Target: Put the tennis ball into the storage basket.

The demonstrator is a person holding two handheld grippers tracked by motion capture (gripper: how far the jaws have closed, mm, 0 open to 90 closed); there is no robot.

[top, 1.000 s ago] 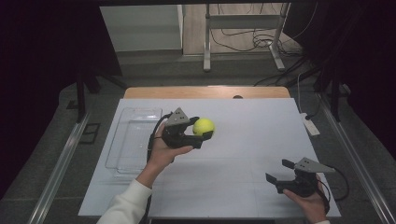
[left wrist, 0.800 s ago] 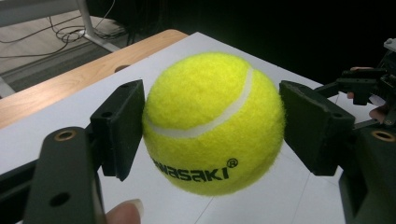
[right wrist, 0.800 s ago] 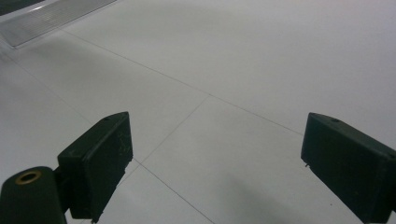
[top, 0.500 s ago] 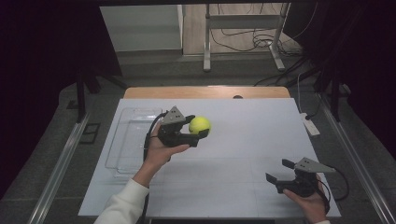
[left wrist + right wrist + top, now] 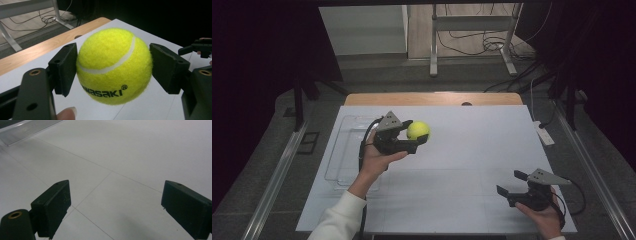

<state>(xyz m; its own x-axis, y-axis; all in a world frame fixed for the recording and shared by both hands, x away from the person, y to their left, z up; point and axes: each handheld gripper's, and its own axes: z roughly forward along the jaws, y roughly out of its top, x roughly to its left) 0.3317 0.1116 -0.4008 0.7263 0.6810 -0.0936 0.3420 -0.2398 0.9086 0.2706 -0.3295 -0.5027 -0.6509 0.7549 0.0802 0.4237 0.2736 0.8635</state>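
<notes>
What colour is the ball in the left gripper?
The ball is bright yellow with a white seam and black lettering, seen best in the left gripper view.

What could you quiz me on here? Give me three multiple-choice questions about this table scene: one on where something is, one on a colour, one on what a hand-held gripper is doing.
1. Where is the clear tray?
A. on the table's left part
B. at the right edge
C. on the floor

2. What colour is the tennis ball?
A. red
B. yellow-green
C. blue

3. What is the right hand-held gripper doing?
A. clamping the ball
B. gripping the tray
C. open, holding nothing

Answers: 1 A, the high view shows it left of the person's left hand. 2 B, plain between the jaws of the left hand-held gripper. 3 C, its jaws stand apart over bare white table.
</notes>
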